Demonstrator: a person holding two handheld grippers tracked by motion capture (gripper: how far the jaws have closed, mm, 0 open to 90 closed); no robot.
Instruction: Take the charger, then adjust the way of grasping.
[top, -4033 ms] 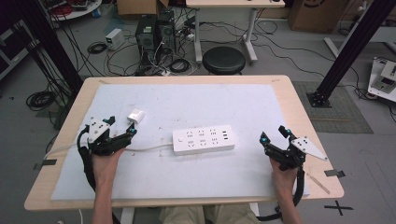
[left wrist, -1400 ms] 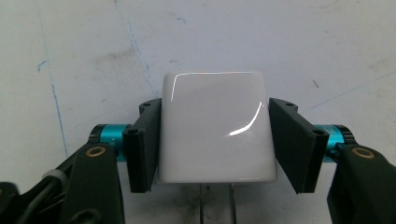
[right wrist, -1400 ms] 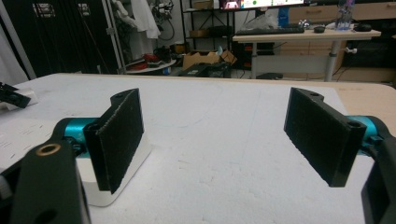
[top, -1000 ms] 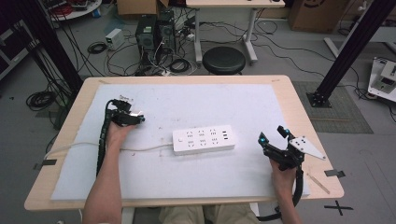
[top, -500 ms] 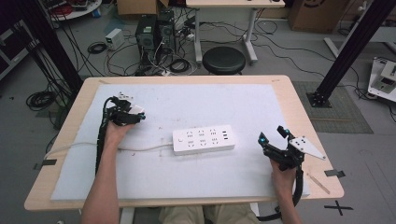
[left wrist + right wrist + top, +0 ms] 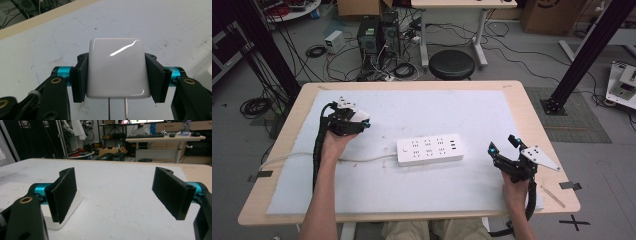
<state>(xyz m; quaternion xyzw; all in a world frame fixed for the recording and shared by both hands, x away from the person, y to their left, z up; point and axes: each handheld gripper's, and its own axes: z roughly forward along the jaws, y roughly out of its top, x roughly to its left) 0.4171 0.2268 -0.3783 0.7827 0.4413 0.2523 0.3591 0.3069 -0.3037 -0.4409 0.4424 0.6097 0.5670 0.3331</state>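
My left gripper [image 6: 116,77] is clamped on the flat sides of a glossy white plug adapter [image 6: 117,67]; it looks light, rigid and slippery, so I grip its broad faces, its prongs cut off below. To its right lies the power strip [image 6: 430,149], and my right gripper [image 6: 504,148] rests wide open and empty just past the strip's end, its socket holes hard to read.

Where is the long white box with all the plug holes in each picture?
High view: the power strip lies mid-table on the white mat.
Left gripper view: a white corner at the right edge may be it; cannot tell.
Right gripper view: its end pokes out behind the lower-left jaw.
Shared landmark: the white mat.
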